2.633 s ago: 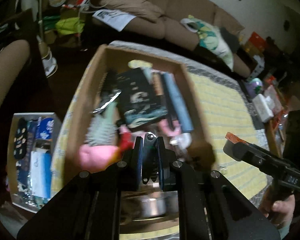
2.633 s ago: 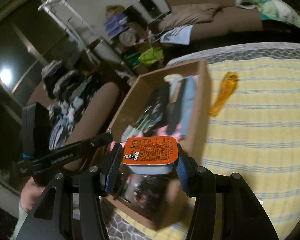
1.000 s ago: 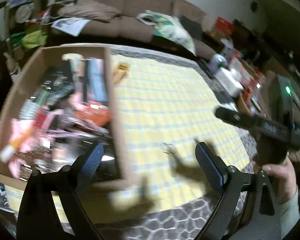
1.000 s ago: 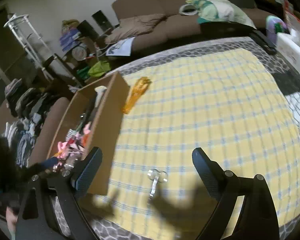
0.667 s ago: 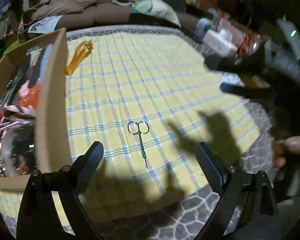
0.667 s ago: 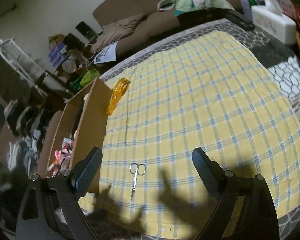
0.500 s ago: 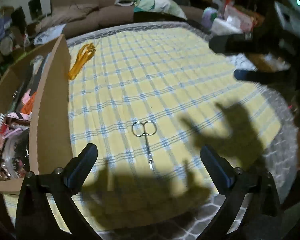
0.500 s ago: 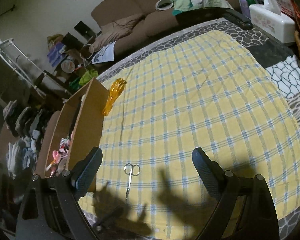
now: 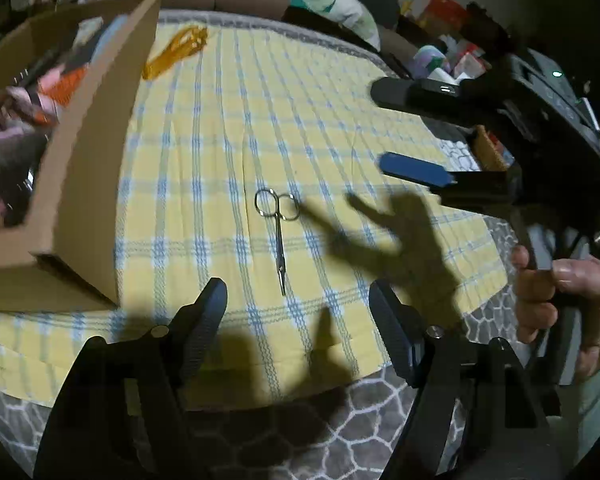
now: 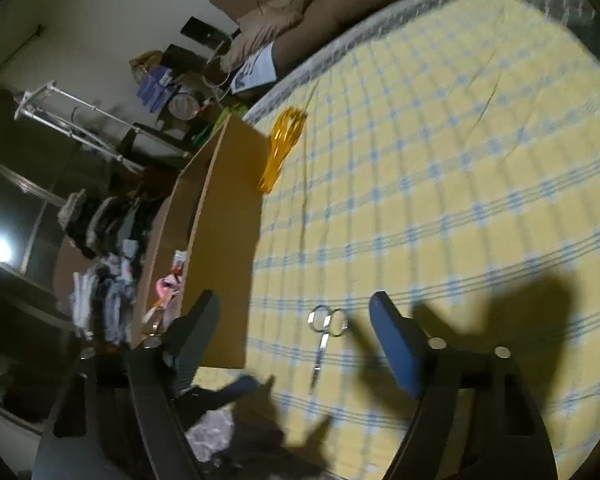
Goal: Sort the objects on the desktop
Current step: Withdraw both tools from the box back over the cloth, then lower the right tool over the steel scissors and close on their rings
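Small silver scissors [image 9: 278,232] lie flat on the yellow checked cloth [image 9: 340,128], blades pointing toward me; they also show in the right wrist view [image 10: 324,334]. My left gripper [image 9: 298,312] is open and empty, just short of the blade tips. My right gripper [image 10: 296,328] is open and empty, low over the scissors; it shows in the left wrist view [image 9: 414,132] at the right. An orange plastic item [image 9: 176,50] lies next to the cardboard box [image 9: 88,152], also in the right wrist view [image 10: 280,152].
The box [image 10: 220,240] stands at the cloth's left side and holds several items. A grey patterned mat [image 9: 300,432] borders the near edge. A sofa [image 10: 300,20] lies beyond the far edge, with clutter [image 9: 452,60] at the right.
Both grippers let go of their loads at the box, opened, then swung right over the cloth. They have come lower and nearer to the scissors.
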A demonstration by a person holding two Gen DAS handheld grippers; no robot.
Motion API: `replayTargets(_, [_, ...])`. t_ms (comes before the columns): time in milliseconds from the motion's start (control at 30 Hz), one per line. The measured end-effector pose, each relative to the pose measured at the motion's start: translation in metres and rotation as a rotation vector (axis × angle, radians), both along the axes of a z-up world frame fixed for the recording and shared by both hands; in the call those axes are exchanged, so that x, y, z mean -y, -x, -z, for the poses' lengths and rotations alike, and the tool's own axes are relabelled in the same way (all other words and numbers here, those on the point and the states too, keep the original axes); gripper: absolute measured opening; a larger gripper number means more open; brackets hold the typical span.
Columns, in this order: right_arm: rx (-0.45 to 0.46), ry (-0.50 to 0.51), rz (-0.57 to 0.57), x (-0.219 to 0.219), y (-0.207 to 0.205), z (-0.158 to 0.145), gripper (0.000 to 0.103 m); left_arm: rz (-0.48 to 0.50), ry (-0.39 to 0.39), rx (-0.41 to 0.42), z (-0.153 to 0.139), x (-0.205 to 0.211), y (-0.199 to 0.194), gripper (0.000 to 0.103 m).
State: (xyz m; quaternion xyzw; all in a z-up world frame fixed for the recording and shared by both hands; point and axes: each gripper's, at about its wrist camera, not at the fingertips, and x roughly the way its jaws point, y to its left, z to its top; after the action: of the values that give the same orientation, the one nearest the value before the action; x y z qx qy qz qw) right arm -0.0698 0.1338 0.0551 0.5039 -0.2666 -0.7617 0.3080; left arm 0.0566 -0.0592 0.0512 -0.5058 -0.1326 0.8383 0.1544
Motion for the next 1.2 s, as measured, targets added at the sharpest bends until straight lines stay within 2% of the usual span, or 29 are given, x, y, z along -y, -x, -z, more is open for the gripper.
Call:
replayTargets(100, [0.016, -0.024, -0.030, 0.014, 0.005, 0.009, 0.067, 0.021, -0.004, -0.016, 0.003, -0.002, 0.001, 0.060])
replayTargets(233, [0.044, -0.040, -0.067, 0.031, 0.009, 0.018, 0.067, 0.048, -0.040, -0.037, 0.004, -0.005, 0.003, 0.051])
replayTargets(333, [0.085, -0.077, -0.093, 0.043, 0.008, 0.028, 0.067, 0.069, -0.056, -0.040, 0.009, -0.010, 0.006, 0.051])
replayTargets(400, [0.106, -0.113, -0.111, 0.049, 0.007, 0.035, 0.067, 0.072, -0.049, -0.010, 0.017, -0.011, 0.012, 0.051])
replayTargets(500, [0.133, -0.161, -0.114, 0.050, 0.007, 0.043, 0.067, 0.073, -0.084, 0.048, 0.031, -0.011, 0.017, 0.051])
replayTargets(600, [0.138, -0.164, -0.125, 0.053, 0.008, 0.044, 0.071, 0.091, -0.098, 0.039, 0.030, -0.014, 0.018, 0.052])
replayTargets(667, [0.130, -0.176, -0.141, 0.058, 0.006, 0.043, 0.073, 0.094, -0.160, 0.057, 0.033, -0.014, 0.019, 0.050])
replayTargets(733, [0.121, -0.190, -0.153, 0.061, 0.006, 0.042, 0.073, 0.082, -0.185, 0.067, 0.034, -0.011, 0.020, 0.050])
replayTargets(867, [0.152, -0.139, -0.175, 0.062, 0.007, 0.045, 0.073, 0.094, -0.239, 0.075, 0.036, -0.008, 0.021, 0.050])
replayTargets(1000, [0.136, -0.168, -0.190, 0.063, 0.005, 0.043, 0.071, 0.106, -0.227, 0.073, 0.035, -0.008, 0.023, 0.051])
replayTargets(1067, [0.104, -0.218, -0.188, 0.065, 0.004, 0.038, 0.071, 0.090, -0.193, 0.079, 0.033, -0.007, 0.023, 0.052])
replayTargets(1200, [-0.024, -0.387, -0.190, 0.071, 0.002, 0.023, 0.073, 0.060, -0.023, 0.061, 0.025, -0.005, 0.020, 0.052])
